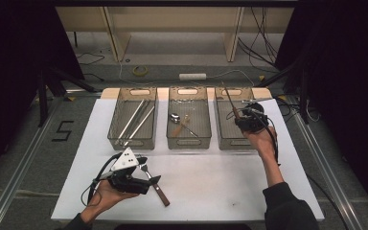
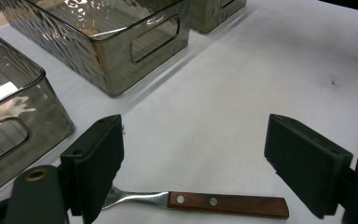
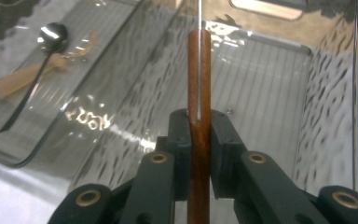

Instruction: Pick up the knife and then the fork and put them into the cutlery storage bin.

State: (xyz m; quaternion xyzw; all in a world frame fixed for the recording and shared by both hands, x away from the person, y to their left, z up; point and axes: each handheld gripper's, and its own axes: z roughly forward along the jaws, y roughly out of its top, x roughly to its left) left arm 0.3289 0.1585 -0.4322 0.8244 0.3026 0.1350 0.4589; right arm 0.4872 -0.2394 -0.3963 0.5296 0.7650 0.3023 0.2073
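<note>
A wood-handled utensil with two rivets lies flat on the white mat, its metal neck passing behind one jaw. My left gripper stands open over it, one jaw on each side; in the high view the gripper is at the front left, the utensil's handle pointing toward the front edge. My right gripper is shut on a second wood-handled utensil, held above the right-hand clear bin. From above, this gripper hangs over that bin, the utensil slanting up and back.
Three clear bins stand in a row at the back of the mat. The left bin holds long metal sticks. The middle bin holds a metal spoon and a pale wooden spoon. Cables lie on the floor beyond.
</note>
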